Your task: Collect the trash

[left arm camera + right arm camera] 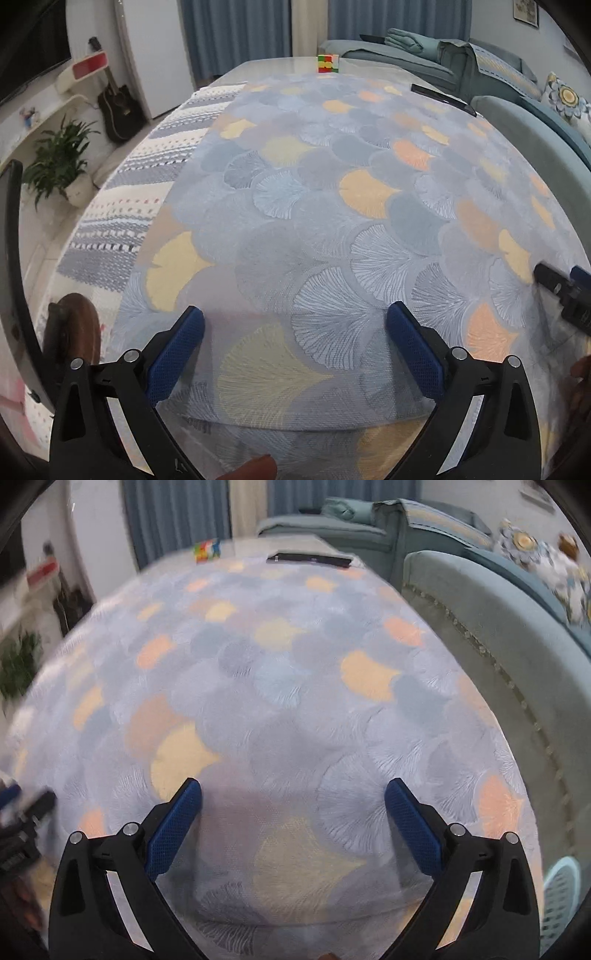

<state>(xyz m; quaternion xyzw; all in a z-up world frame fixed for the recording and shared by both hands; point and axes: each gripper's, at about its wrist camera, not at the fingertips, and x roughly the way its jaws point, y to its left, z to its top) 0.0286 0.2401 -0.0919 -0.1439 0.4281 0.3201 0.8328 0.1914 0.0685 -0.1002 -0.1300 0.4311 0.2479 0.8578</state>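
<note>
- The table (314,206) wore a woven cloth patterned with fan-shaped leaves in grey, blue, yellow and orange, finely ribbed.
- The left gripper (295,325) hung over the table's near end, its jaws spread wide, the blue mesh-textured pads (177,354) gripping nothing.
- The right gripper (293,801) was likewise spread wide and empty over the same near end; its view was motion-blurred.
- No trash could be made out on the cloth in either view.
- A multicoloured puzzle cube (328,63) stood at the table's far end.
- A flat black slab-like device (309,559) lay near the table's far right corner.
- A teal upholstered sofa (480,602) ran along the table's right side.
</note>
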